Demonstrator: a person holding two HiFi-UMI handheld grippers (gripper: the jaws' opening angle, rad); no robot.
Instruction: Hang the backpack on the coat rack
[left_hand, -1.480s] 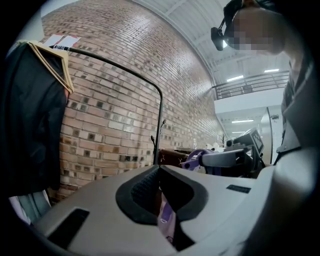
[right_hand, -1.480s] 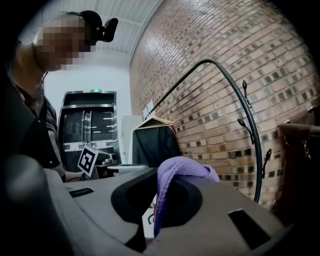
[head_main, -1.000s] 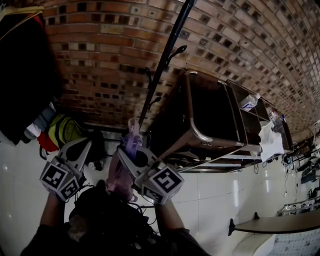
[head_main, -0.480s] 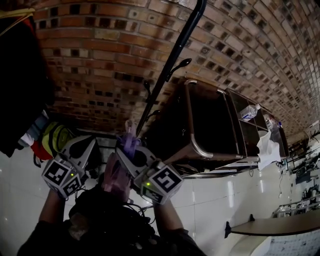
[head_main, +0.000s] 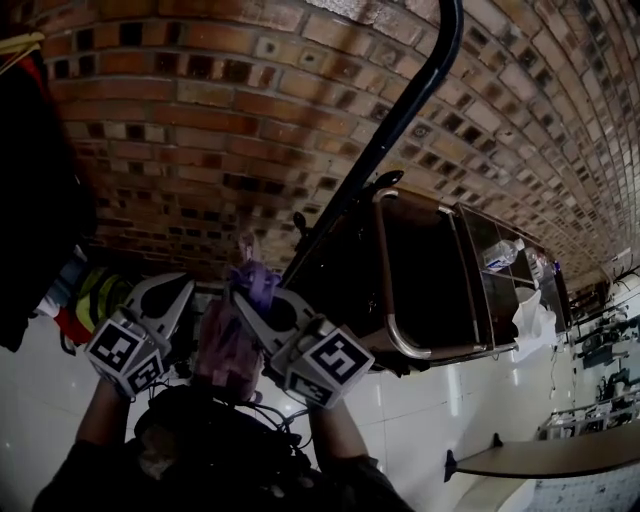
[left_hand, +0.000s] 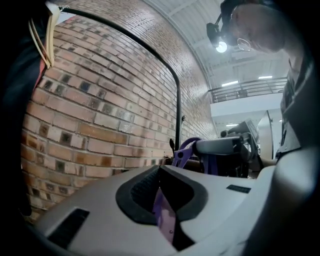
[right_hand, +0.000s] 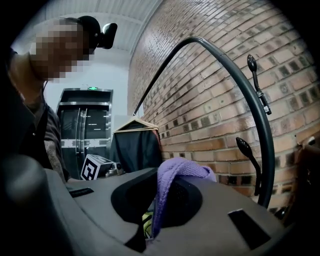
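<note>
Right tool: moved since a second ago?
Yes. The right tool, shut on the purple strap, has closed in on the coat rack: its lower hook was well above the tool's tips before, now just above and right of them.

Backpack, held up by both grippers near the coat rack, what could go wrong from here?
The purple loop is only narrowly pinched in the right gripper and might slip out. The rack's hooks are short and knob-tipped, so the loop could miss one or slide off.
</note>
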